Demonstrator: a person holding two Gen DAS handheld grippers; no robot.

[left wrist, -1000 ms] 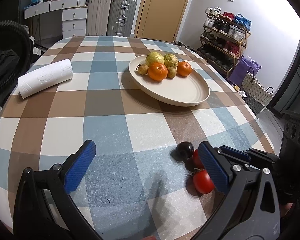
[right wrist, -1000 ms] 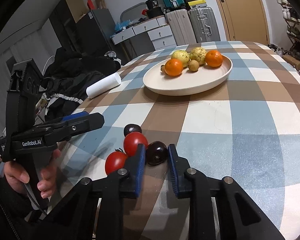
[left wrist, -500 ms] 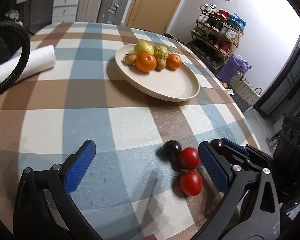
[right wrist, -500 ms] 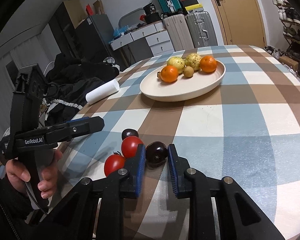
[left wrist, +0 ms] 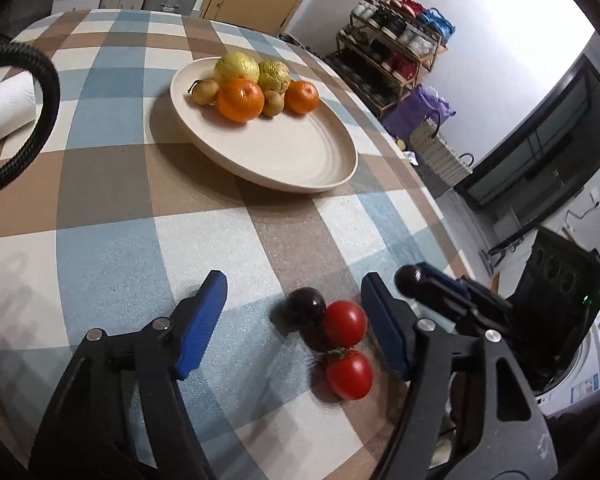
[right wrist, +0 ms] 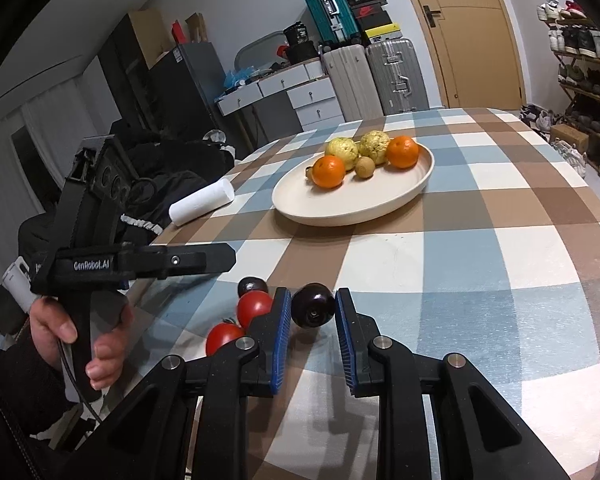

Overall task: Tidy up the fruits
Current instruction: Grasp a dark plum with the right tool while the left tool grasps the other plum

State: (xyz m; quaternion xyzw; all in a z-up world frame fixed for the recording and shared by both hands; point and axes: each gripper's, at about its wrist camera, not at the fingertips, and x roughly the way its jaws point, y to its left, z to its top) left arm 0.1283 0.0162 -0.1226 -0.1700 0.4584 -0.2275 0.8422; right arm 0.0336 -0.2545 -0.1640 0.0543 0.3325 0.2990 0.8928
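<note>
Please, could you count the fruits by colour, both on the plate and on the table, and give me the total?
Orange: 2, first, second, on the plate
Yellow-green: 2, first, second, on the plate
Brown: 2, first, second, on the plate
Red: 2, first, second, on the table
Dark purple: 2, one on the table, one between the right tool fingers
Total: 10

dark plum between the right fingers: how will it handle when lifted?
The dark plum looks glossy and round, so probably slippery and apt to roll if dropped. It seems small and likely light. The right gripper fingers sit beside it, grip unclear.
</note>
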